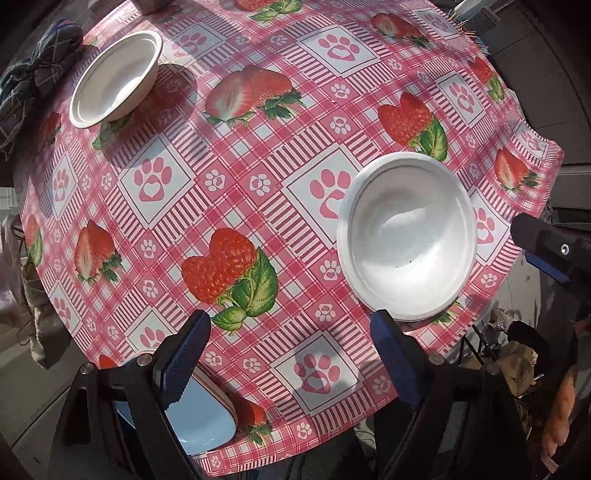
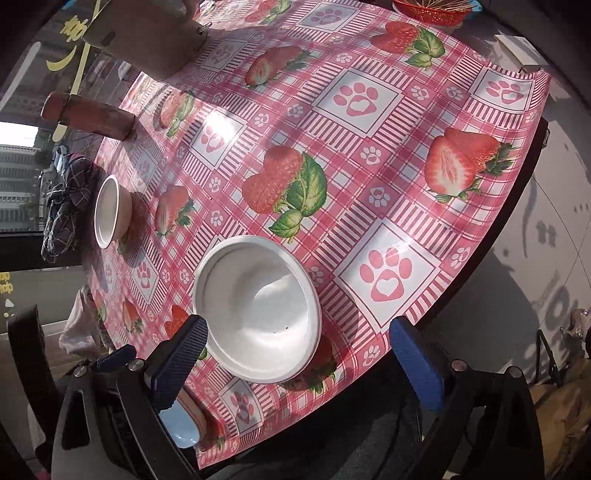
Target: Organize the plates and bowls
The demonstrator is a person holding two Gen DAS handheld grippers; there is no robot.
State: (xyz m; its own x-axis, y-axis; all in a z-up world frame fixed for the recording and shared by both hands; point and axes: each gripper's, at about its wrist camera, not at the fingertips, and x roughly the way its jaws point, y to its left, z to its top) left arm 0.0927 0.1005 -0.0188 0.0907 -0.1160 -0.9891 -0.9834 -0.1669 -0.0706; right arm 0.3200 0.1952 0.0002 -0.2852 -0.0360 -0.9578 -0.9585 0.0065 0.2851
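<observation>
A: From the left wrist view, the left tongs [image 1: 290, 354] hang wide apart with nothing between the pads, only strawberry-print tablecloth [image 1: 258, 177]. The near white paper bowl [image 1: 408, 236] sits free on the surface, just beyond the right-hand pad. I take that bowl as the landmark.

B: And the rest?

A: A pale blue plate [image 1: 201, 421] lies nearer the camera than the bowl, at the surface's edge, partly under the left-hand finger. A second white paper bowl [image 1: 116, 79] stands well apart, at the far corner beside a plaid cloth bundle [image 1: 35, 81]. Scattered, so stacking looks not yet done.

B: The right wrist view?

A: The right tongs [image 2: 303, 354] gape fully too, holding nothing; the near bowl [image 2: 258, 308] lies between the fingers, nearer the left pad, though whether that pad touches the rim I cannot tell. Probably positioned for a rim grasp.

B: Anything new here?

A: Yes: a red basket of toothpicks [image 2: 430, 11] far beyond the bowl. The blue plate [image 2: 183, 424] shows only as a sliver.
</observation>
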